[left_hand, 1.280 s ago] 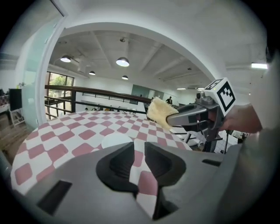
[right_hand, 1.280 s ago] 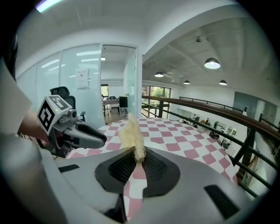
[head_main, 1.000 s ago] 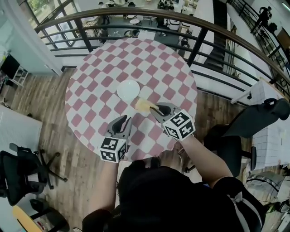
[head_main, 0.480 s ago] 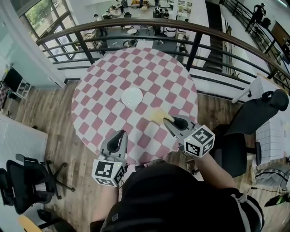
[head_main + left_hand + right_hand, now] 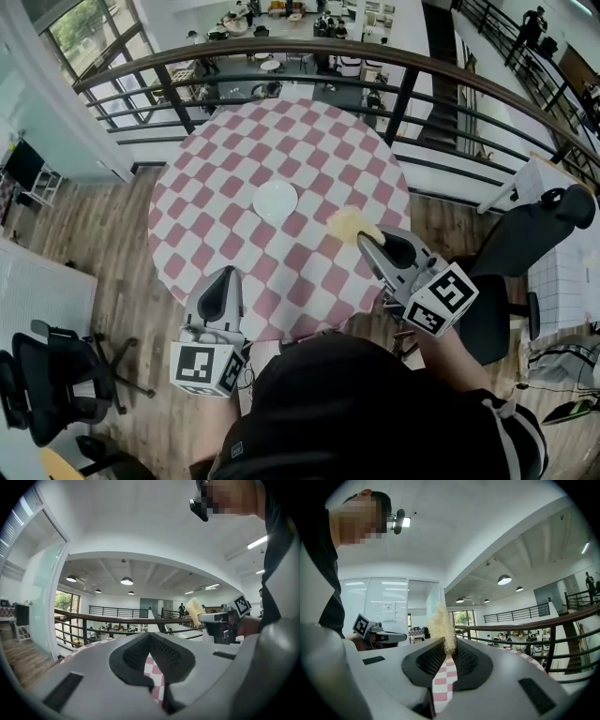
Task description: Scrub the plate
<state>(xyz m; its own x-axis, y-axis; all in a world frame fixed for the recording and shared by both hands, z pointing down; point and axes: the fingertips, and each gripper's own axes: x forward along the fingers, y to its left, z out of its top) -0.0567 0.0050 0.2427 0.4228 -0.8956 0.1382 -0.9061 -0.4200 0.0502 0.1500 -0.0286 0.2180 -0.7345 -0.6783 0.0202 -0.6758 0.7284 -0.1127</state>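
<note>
Bright, even daylight from windows and ceiling lamps; sharp focus, strong fisheye bending at the edges.

Head cam looks steeply down over table [image 5: 234, 173]; left gripper [image 5: 227, 272], right gripper [image 5: 366, 244] cams sit low at table's near edge, facing railing [image 5: 281, 43].

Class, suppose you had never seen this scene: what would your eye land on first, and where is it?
The round table with its pink-and-white checked cloth stands out, with a small white plate near its middle. Over the table's near right edge the right hand-held gripper is shut on a pale yellow scrub pad, apart from the plate. The left hand-held gripper is shut and empty at the near left edge.
</note>
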